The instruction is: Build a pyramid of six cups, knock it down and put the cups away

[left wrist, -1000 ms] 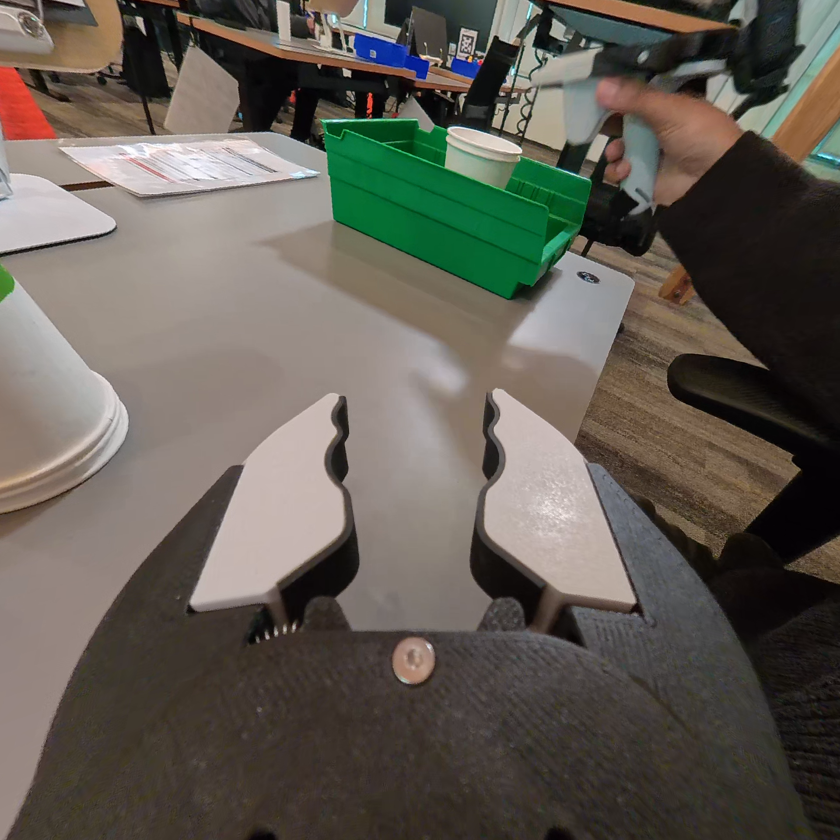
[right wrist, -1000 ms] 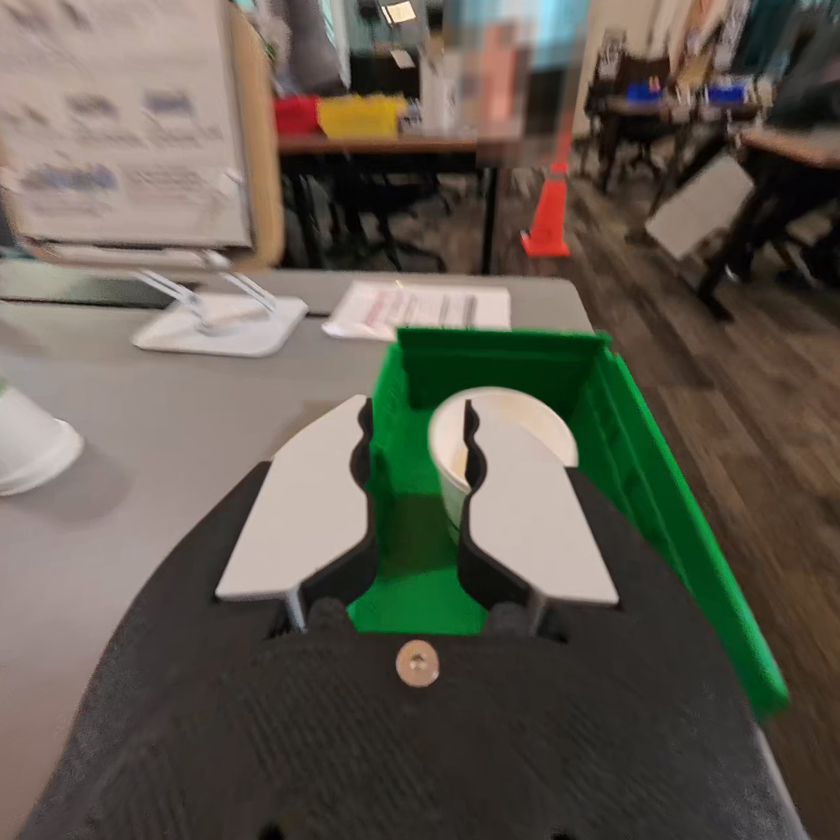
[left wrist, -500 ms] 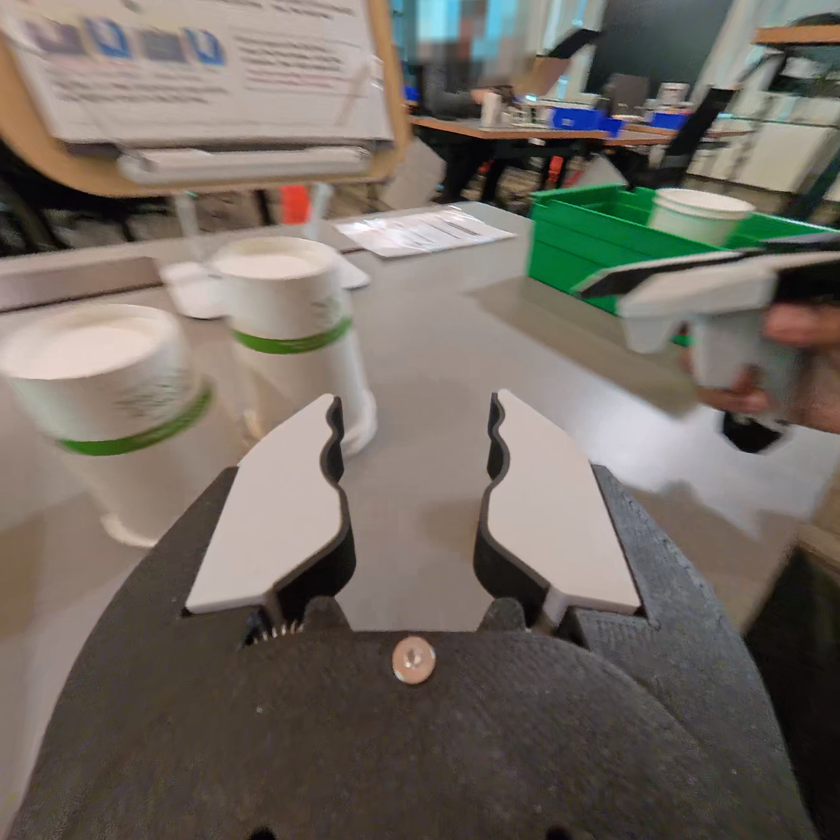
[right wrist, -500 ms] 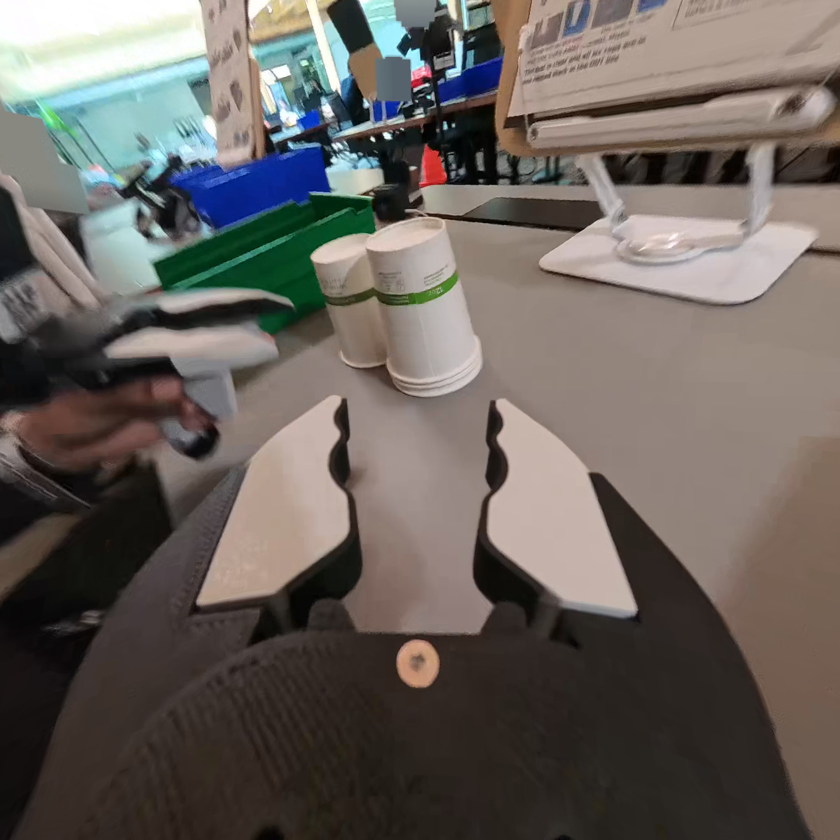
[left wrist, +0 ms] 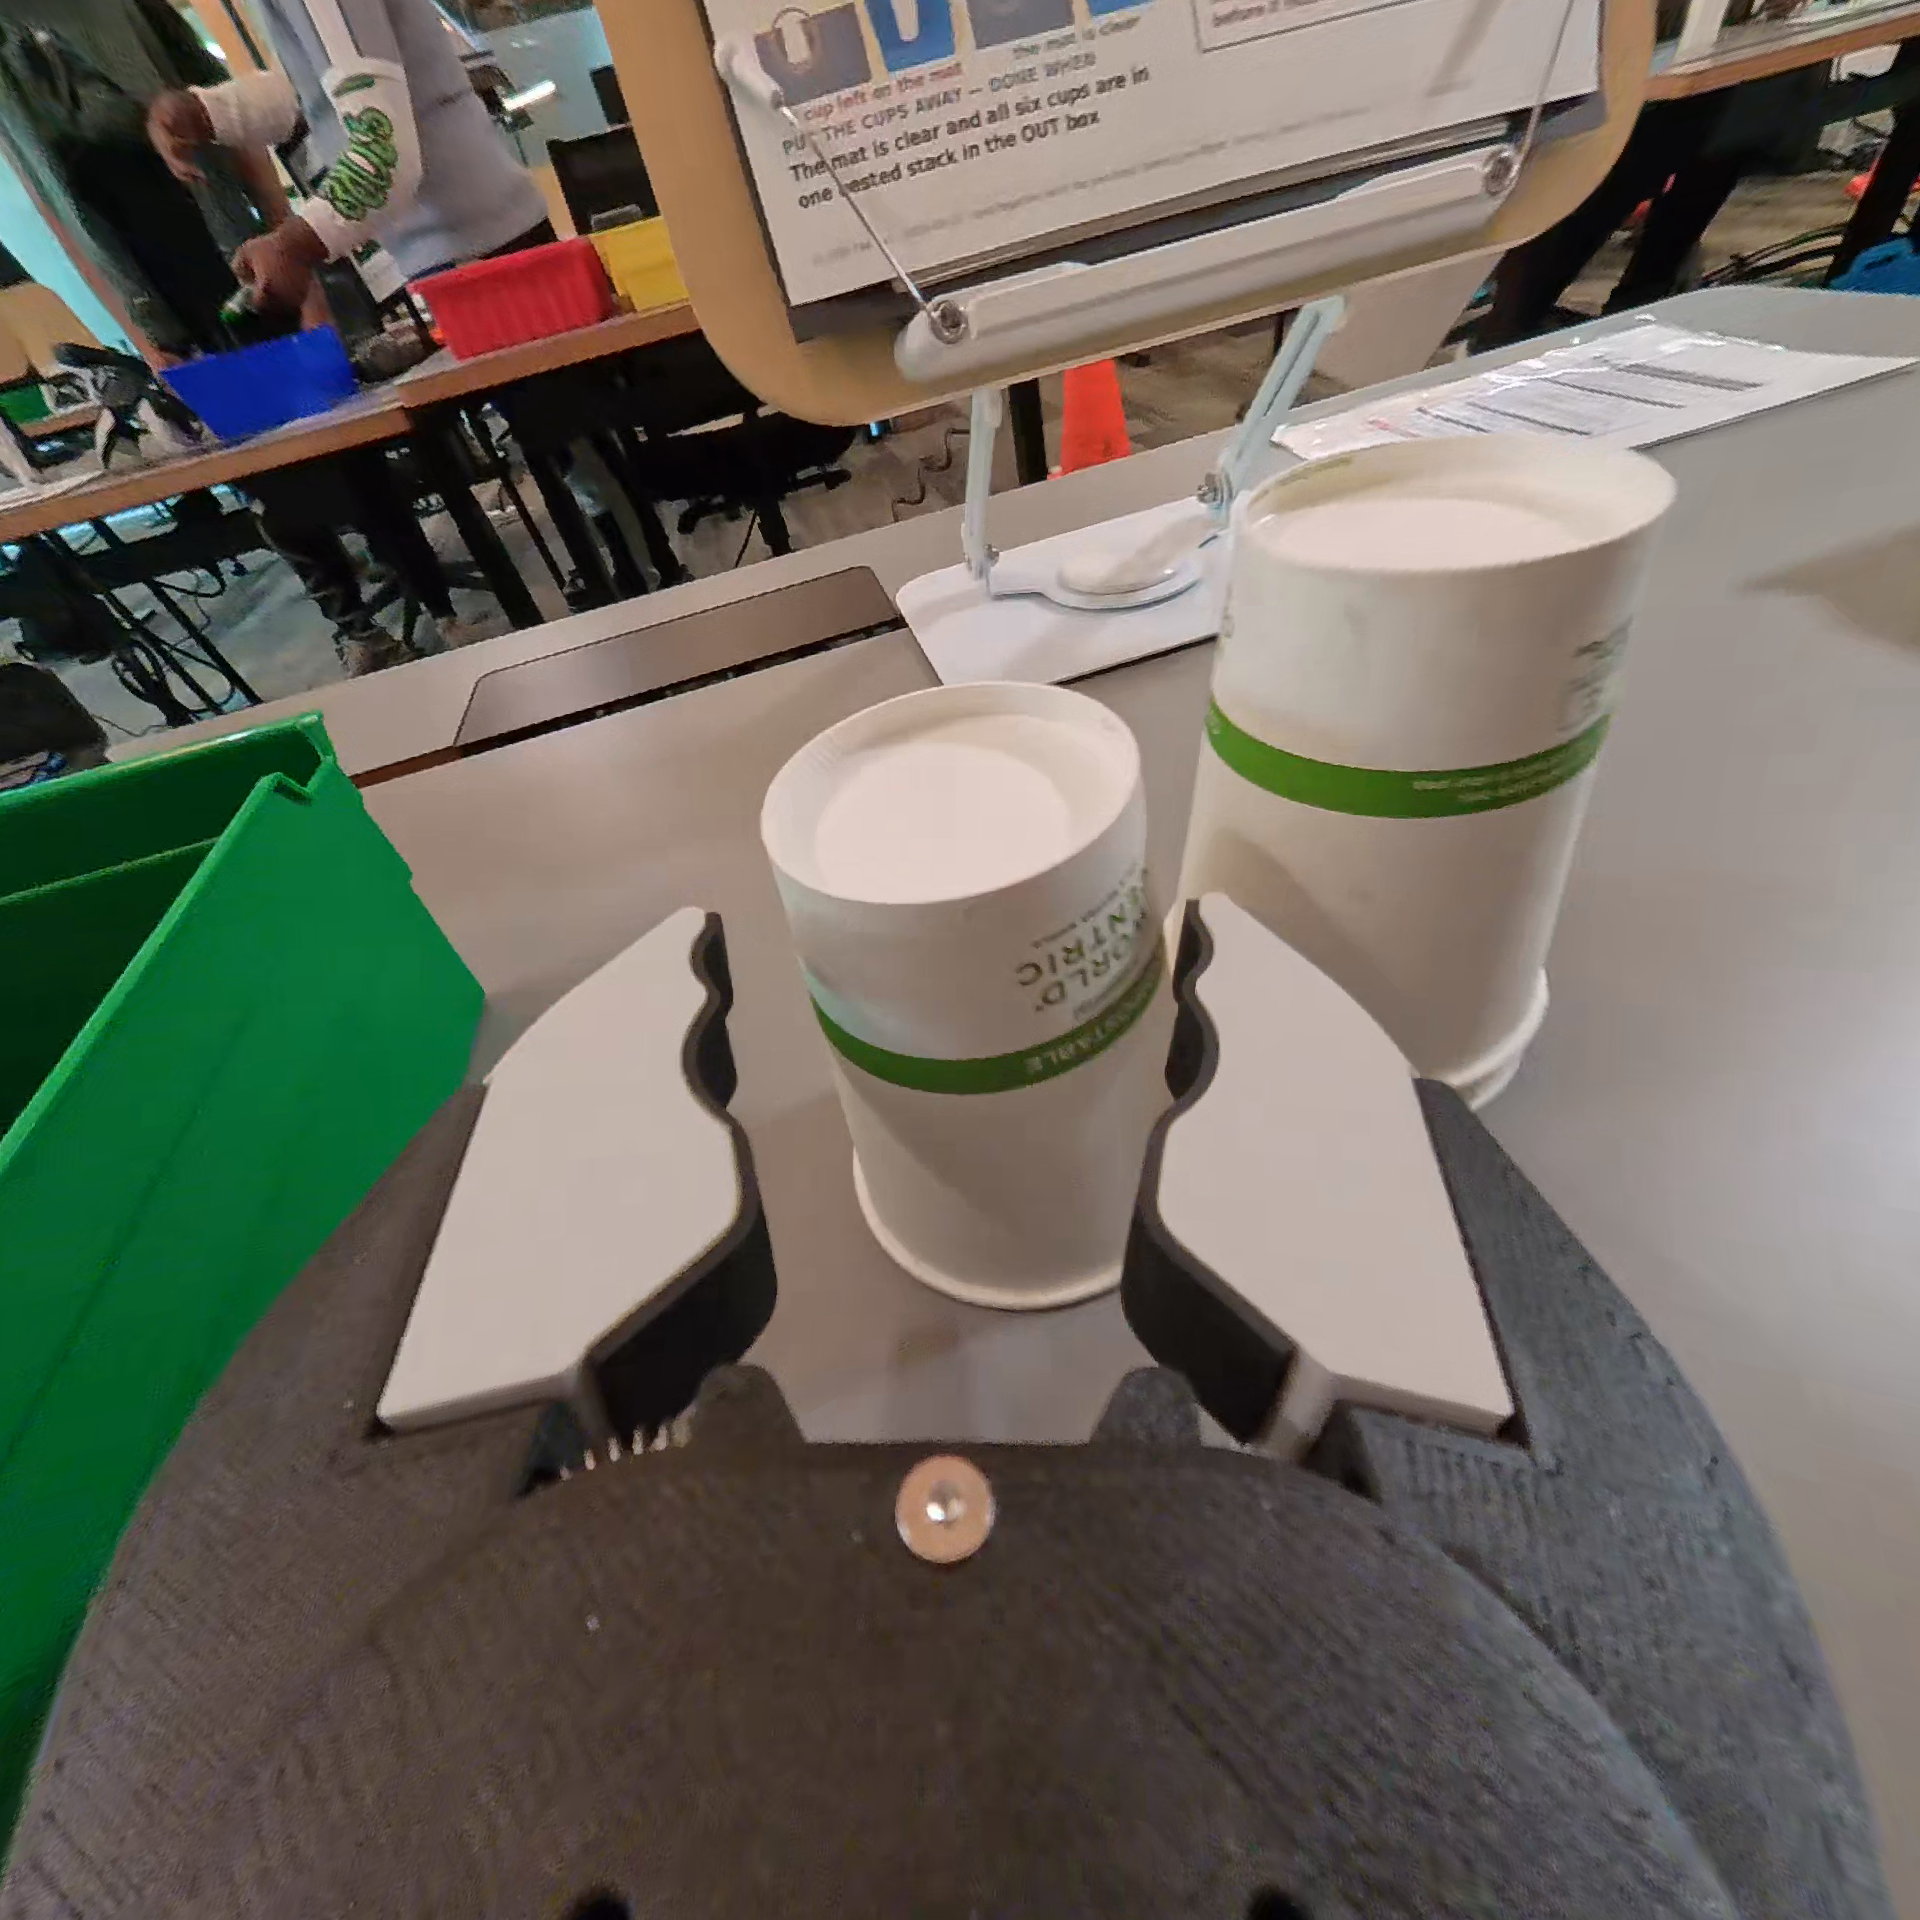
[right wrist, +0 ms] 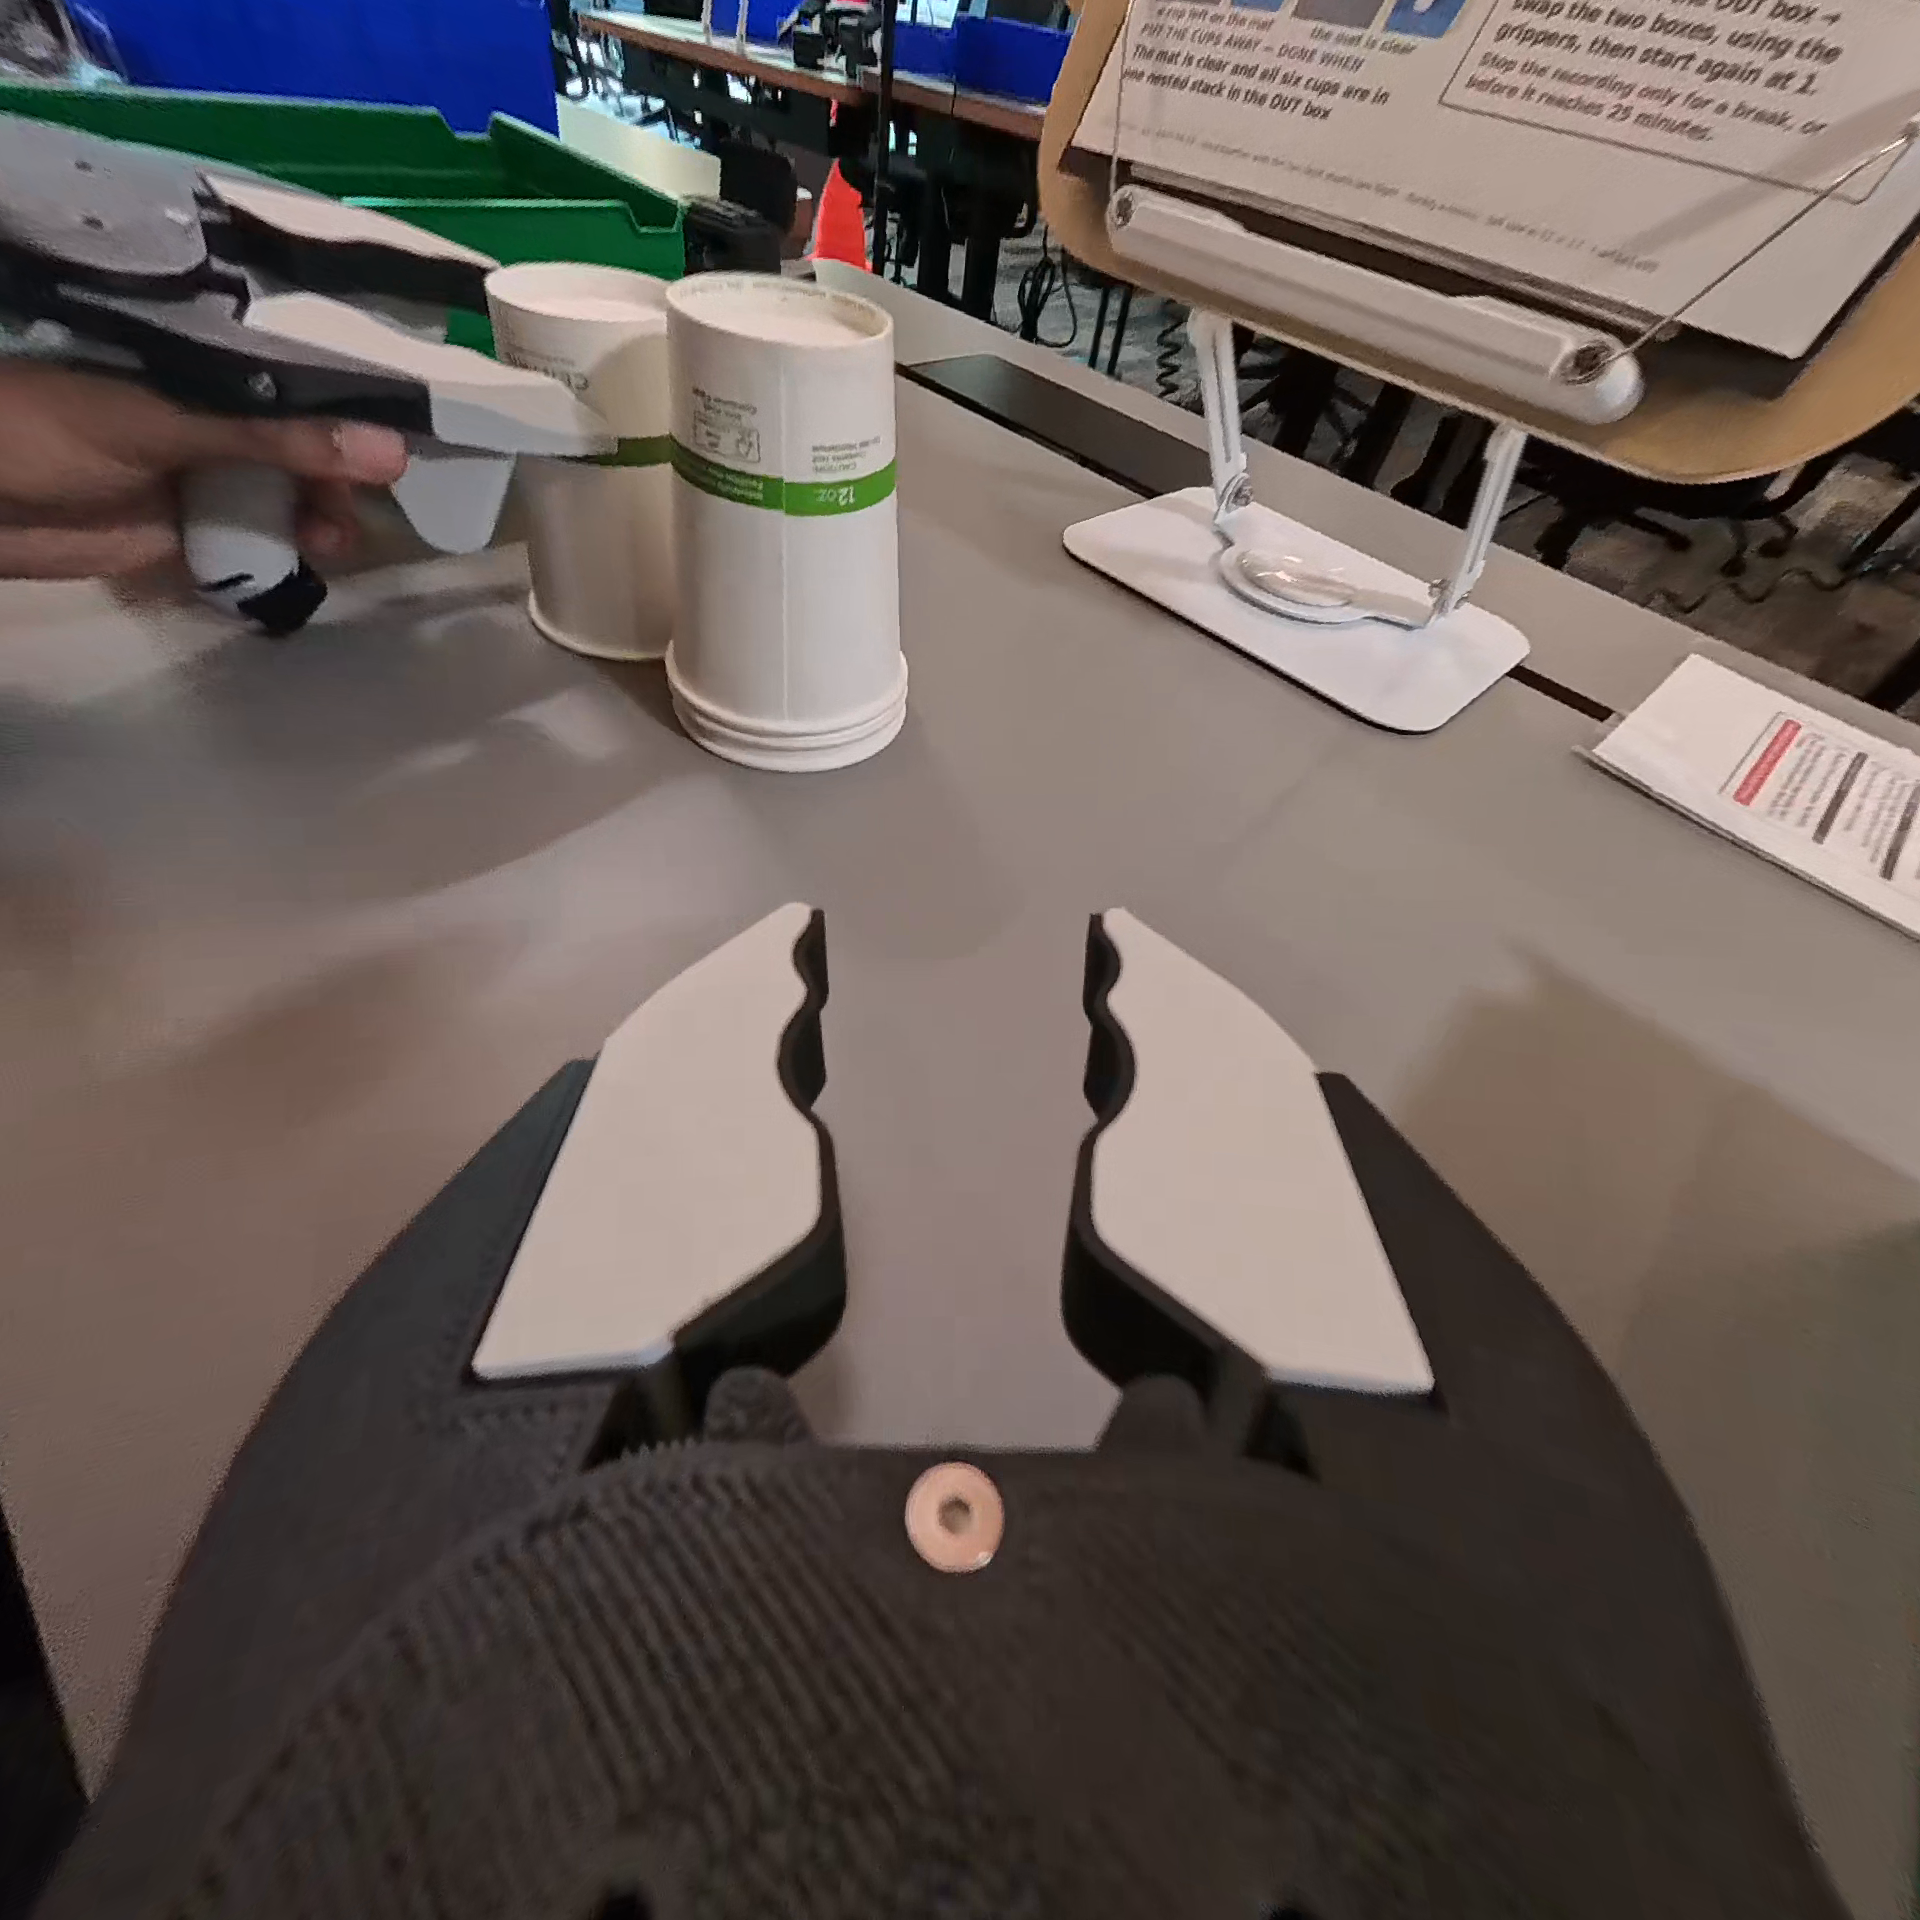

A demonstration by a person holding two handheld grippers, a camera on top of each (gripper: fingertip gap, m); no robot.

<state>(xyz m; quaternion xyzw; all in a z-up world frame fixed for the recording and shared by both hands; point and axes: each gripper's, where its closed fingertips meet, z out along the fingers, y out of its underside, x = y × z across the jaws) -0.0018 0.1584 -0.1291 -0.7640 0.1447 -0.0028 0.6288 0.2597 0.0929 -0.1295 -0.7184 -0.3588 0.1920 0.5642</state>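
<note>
A single upside-down white paper cup with a green band (left wrist: 961,977) stands on the grey table (left wrist: 1714,935). My left gripper (left wrist: 948,971) is open, its fingers either side of this cup with small gaps. A taller nested stack of upside-down cups (left wrist: 1413,748) stands just right of it. In the right wrist view the left gripper (right wrist: 468,332) reaches the single cup (right wrist: 582,457) from the left, next to the stack (right wrist: 784,520). My right gripper (right wrist: 954,966) is open and empty, low over bare table, well short of the cups.
A green bin (left wrist: 187,1039) stands at the left of the left gripper and shows in the right wrist view (right wrist: 416,177). A document holder on a white stand (right wrist: 1299,603) is behind the cups. A printed sheet (right wrist: 1787,790) lies at the right. A person stands in the background.
My left gripper has swung left from the far green bin and closed in around the single cup. My right gripper left the bin with a cup in it and now points at the cups.
</note>
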